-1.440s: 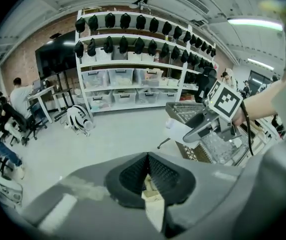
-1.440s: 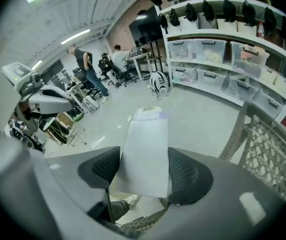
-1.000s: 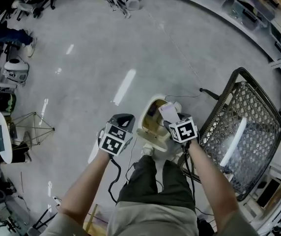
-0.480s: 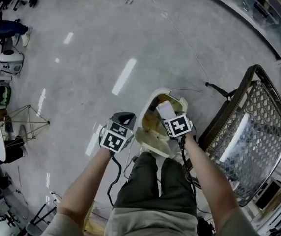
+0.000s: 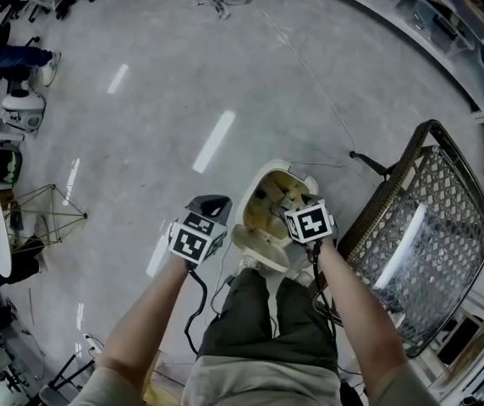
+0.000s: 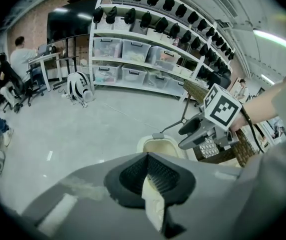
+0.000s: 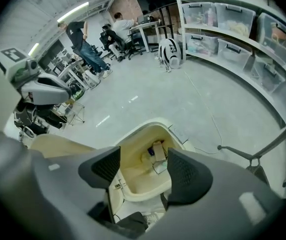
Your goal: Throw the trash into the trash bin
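Left gripper (image 6: 148, 170) clenched on pale cream scrap (image 6: 153, 206); open cream plastic trash bin (image 6: 158, 147) lies ahead-right of its jaws, directly beneath right gripper (image 7: 142, 168), whose jaws are parted and empty; small litter pieces (image 7: 157, 153) inside.

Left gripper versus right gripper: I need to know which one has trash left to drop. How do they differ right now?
The left gripper has its jaws shut on a pale scrap; the right gripper has its jaws apart with nothing between them. The right gripper hangs over the open mouth of the trash bin; the left gripper is beside the bin, to its left in the head view. Both point downward.
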Demonstrator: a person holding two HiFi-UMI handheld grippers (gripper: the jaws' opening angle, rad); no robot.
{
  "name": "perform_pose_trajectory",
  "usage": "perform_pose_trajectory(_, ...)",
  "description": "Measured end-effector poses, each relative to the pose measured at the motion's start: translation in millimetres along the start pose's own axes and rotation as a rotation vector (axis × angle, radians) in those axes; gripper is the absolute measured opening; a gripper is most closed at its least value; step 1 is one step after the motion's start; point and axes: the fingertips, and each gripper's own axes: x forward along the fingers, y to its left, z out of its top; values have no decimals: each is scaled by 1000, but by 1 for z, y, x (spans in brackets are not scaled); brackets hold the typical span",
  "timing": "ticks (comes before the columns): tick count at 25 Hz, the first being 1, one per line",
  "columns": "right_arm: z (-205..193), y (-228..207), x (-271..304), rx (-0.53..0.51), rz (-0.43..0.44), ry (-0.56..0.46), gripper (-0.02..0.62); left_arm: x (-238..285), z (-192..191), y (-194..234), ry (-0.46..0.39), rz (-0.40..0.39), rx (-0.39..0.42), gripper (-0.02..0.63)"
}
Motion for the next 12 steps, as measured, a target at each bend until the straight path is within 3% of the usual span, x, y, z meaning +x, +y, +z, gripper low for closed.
perform_pose_trajectory(12, 59, 27, -170, -40, -12, -267, 247, -101, 90, -31, -148, 47, 64, 2)
